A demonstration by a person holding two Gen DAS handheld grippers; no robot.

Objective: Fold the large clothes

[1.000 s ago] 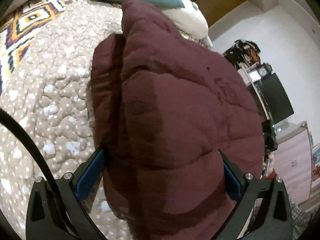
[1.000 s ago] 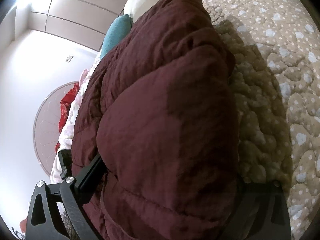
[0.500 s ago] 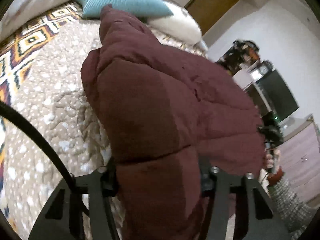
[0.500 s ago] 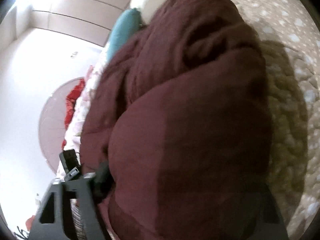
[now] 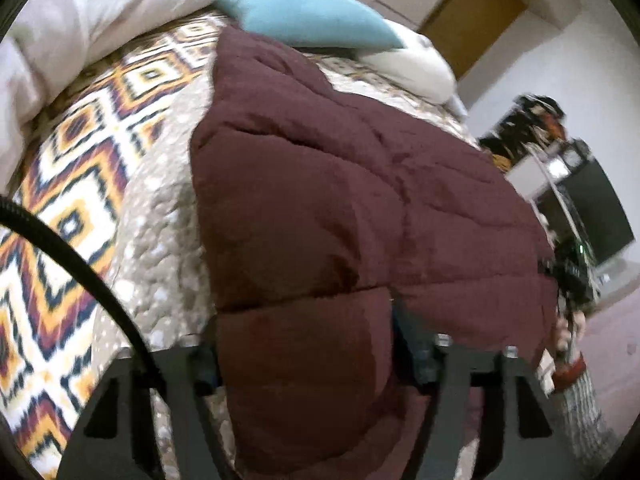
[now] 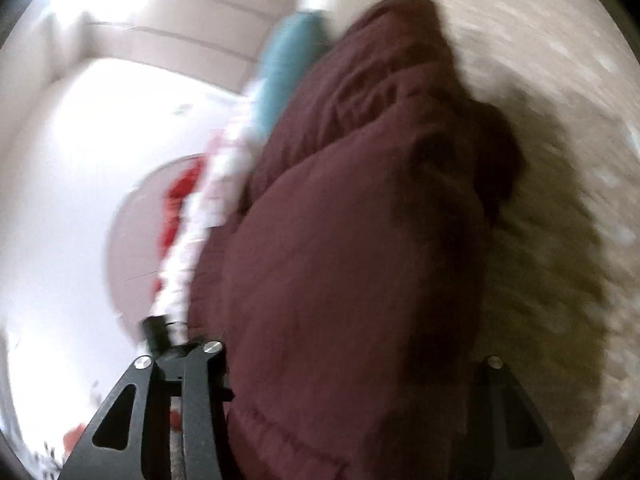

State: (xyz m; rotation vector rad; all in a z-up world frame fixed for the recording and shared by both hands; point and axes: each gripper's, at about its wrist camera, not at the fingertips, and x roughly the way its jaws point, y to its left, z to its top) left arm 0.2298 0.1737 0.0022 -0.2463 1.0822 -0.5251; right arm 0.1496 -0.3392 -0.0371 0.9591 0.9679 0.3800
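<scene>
Clamping the maroon quilted coat (image 5: pixel 360 216) are left gripper (image 5: pixel 306 364) and right gripper (image 6: pixel 352 376), over the bed (image 5: pixel 160 216).

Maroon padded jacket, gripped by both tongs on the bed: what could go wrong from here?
1. The maroon padded jacket bulges thickly between the left tongs, whose jaws have just been opening slightly; the puffy fabric might slip free mid-fold.
2. The right tongs also clamp a bulky fold, in a blurred view, so a fast pull may loosen it.
3. The teal pillow lies at the jacket's far end; the fold could land on it.
</scene>
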